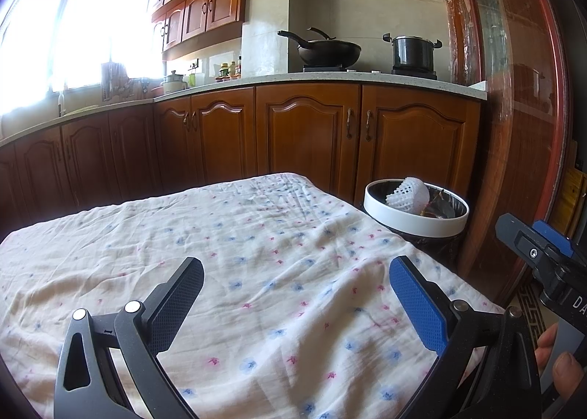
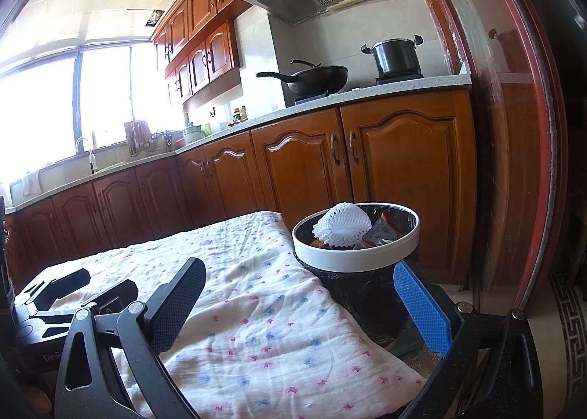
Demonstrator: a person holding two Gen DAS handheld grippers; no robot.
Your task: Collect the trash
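Both tools are spread and hold nothing. Your left gripper hovers over the floral cloth of the table; your right gripper hangs at the cloth's right edge. The trash bin stands ahead of the right gripper, just beyond its blue finger, and ahead and to the right of the left one. In it lie one white foam net and some wrappers, too tangled to count. No loose trash shows on the cloth, so the collecting looks near done: sweep your view across the table before you finish. Count: two grippers, one bin, one net.
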